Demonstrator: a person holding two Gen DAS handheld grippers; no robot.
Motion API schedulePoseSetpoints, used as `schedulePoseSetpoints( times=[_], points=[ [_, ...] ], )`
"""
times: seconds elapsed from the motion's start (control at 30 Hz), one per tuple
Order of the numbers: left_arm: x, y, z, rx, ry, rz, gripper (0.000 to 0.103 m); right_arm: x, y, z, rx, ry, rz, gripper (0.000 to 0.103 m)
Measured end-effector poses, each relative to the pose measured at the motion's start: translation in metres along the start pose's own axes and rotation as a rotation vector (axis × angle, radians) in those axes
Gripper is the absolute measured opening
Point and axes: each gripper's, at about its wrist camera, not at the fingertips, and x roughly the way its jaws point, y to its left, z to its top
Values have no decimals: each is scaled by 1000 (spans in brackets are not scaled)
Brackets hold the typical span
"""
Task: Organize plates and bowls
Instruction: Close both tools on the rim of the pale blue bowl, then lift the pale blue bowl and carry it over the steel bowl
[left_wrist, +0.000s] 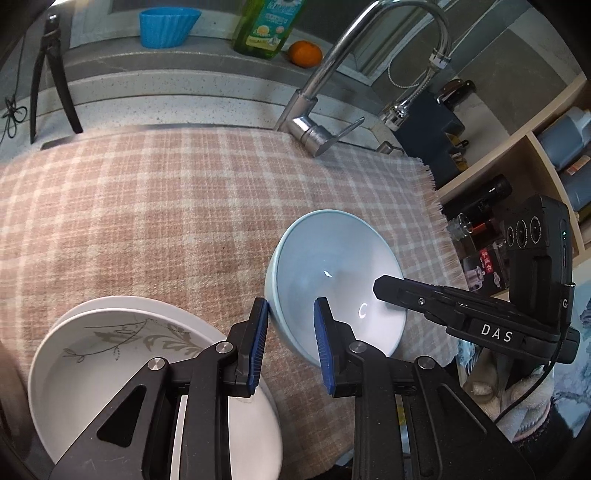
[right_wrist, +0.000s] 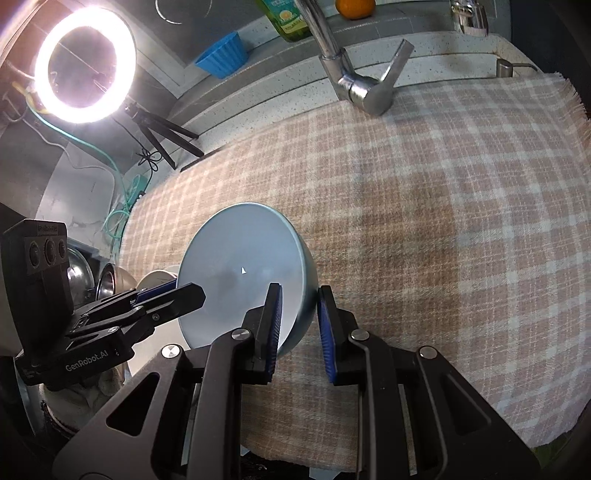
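Bowl (left_wrist: 334, 280) is pinched on opposite sides of its rim, one claw each: my left claw (left_wrist: 291, 345) has narrowed onto the near-left rim, my right claw (right_wrist: 300, 332) onto the near-right wall, blue pads against both faces. It hangs tilted over the checked cloth (left_wrist: 147, 206), just right of the white plates (left_wrist: 122, 369) (two stacked, by the look of the double rim).

Risks, as I judge them: glazed rim is slick and each bite is shallow, so if my hands drift apart or rise unevenly the bowl could twist out of one pair of pads and swing on the other. A drop onto cloth would be gentle; a drop onto the plates could chip both. The tap (left_wrist: 314, 125) stands behind, well clear for now, but a high careless swing could clip it.
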Motion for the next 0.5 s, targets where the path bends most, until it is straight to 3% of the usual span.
schedulePoseSetpoints(
  times=[0.5],
  points=[
    [-64, 29, -8, -27, -90, -6, 23, -16, 71, 2, -74, -40, 41, 20]
  ],
)
